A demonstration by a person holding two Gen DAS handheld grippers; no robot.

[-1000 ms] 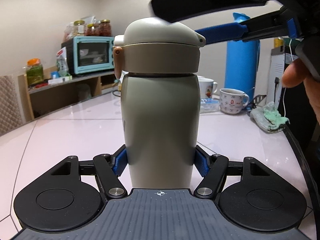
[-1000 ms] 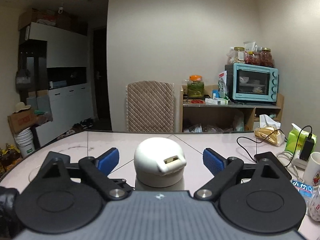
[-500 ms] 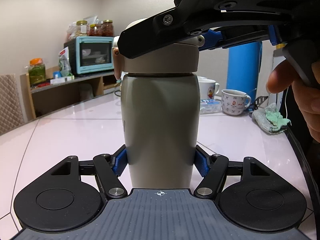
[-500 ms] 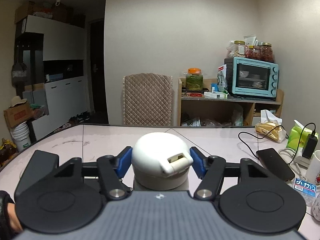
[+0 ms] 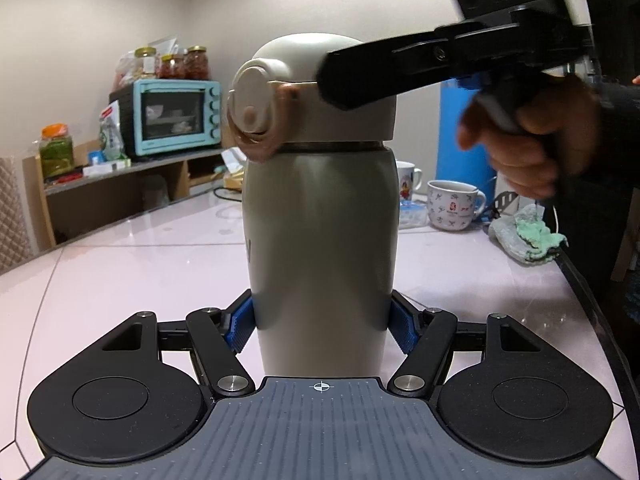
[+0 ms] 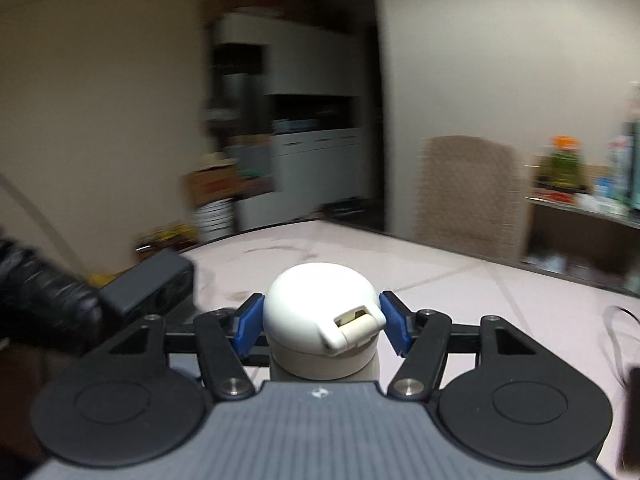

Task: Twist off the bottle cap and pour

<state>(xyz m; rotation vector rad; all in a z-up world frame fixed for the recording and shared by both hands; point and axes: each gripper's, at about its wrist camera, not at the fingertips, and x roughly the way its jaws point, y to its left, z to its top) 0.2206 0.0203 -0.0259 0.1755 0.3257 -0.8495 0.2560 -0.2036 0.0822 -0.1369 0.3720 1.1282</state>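
A beige thermos bottle (image 5: 322, 248) stands upright on the pale table (image 5: 120, 264). My left gripper (image 5: 322, 326) is shut on the lower body of the bottle, blue pads pressed on both sides. The domed cream cap (image 5: 312, 88) sits on the bottle; a thin dark gap shows under its rim. My right gripper (image 6: 322, 322) is shut on the cap (image 6: 320, 308), blue pads on both sides, and in the left wrist view its black finger (image 5: 400, 68) crosses the cap from the right. The right wrist view is motion-blurred.
Two mugs (image 5: 452, 204) and a green cloth (image 5: 528, 236) sit at the right of the table, with a tall blue container (image 5: 460, 136) behind. A teal toaster oven (image 5: 176, 116) and jars stand on a shelf at back left. A quilted chair (image 6: 468, 196) stands beyond the table.
My right gripper closed on the cap, then swung round with it. The cap has turned on the bottle: its hinge now faces the left wrist camera. The bottle body stayed still.
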